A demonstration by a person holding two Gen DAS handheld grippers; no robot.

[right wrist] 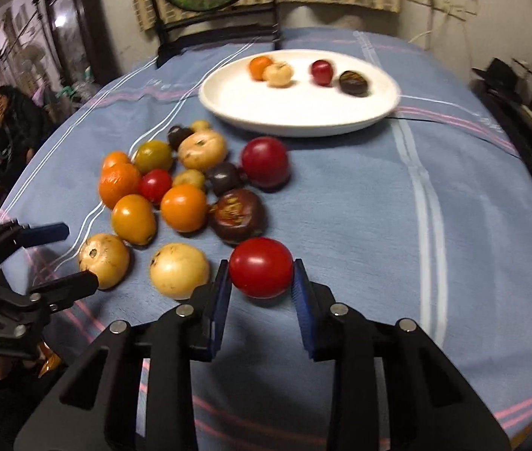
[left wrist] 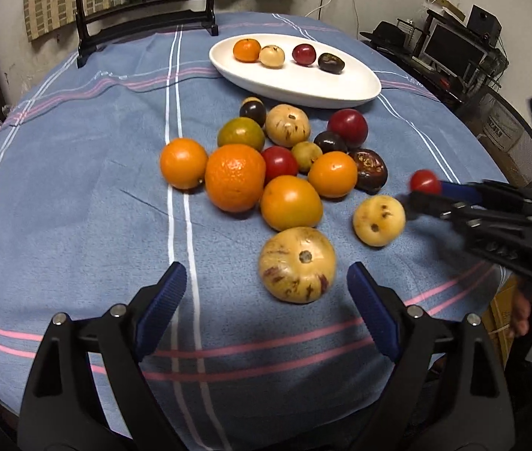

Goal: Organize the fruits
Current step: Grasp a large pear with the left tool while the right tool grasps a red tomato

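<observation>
A pile of oranges, yellow melons, red and dark purple fruits lies on the blue striped cloth (left wrist: 78,188). A white oval plate (left wrist: 356,88) at the back holds an orange (left wrist: 246,49), a pale fruit, a red fruit and a dark fruit. My right gripper (right wrist: 261,282) is shut on a small red fruit (right wrist: 260,267), just above the cloth; it also shows in the left wrist view (left wrist: 424,182). My left gripper (left wrist: 266,293) is open and empty, near a large yellow melon (left wrist: 297,265).
A black stand with a round picture (left wrist: 145,18) stands at the table's back edge. A desk with a monitor (left wrist: 450,49) is off the table to the right. A person (right wrist: 14,112) sits at far left in the right wrist view.
</observation>
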